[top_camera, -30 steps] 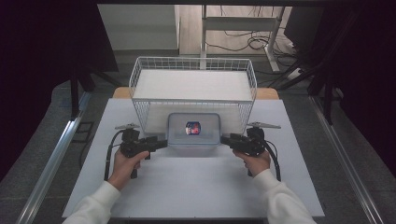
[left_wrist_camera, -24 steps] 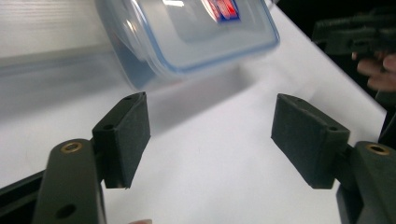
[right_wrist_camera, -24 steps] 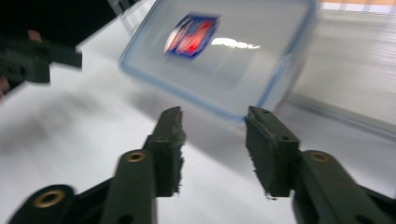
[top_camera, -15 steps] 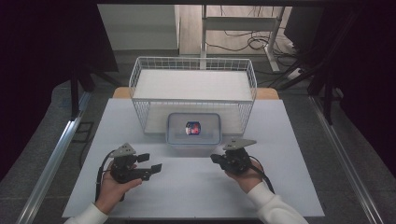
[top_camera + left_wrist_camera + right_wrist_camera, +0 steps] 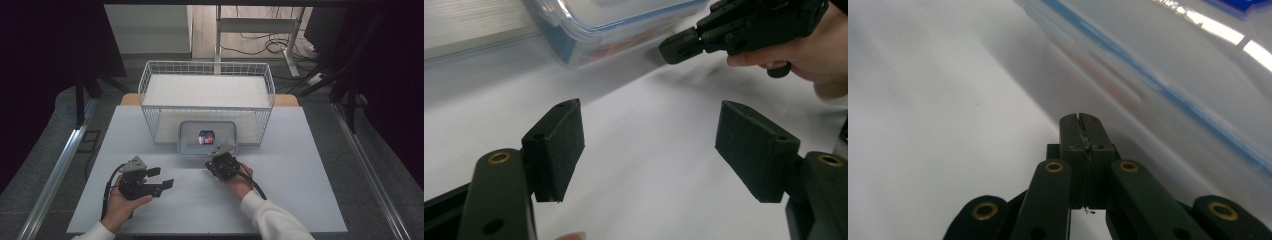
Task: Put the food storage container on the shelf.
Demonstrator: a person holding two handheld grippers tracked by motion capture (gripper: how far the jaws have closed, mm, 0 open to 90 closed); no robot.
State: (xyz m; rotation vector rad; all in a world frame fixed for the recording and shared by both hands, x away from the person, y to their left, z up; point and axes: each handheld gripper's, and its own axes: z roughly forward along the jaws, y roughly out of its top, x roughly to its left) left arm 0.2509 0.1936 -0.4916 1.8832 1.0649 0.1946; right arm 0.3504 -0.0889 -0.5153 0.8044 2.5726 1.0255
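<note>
- High view: I am looking down on the white table, where the clear lidded container is sitting just in front of the wire basket, with something red and dark showing through its lid. My right gripper is pointing at the container's near edge, close to it; whether it is touching I cannot tell. My left gripper is lying well to the left, apart from the container, its jaws standing apart with nothing between them.
- Left gripper view: I am seeing my own two pads wide apart over bare table, and beyond them the container's blue-edged corner with the right gripper reaching toward it.
- Right gripper view: my jaws are pressed together, empty, having just closed; they are aiming at the container's side wall, just short of it.
</note>
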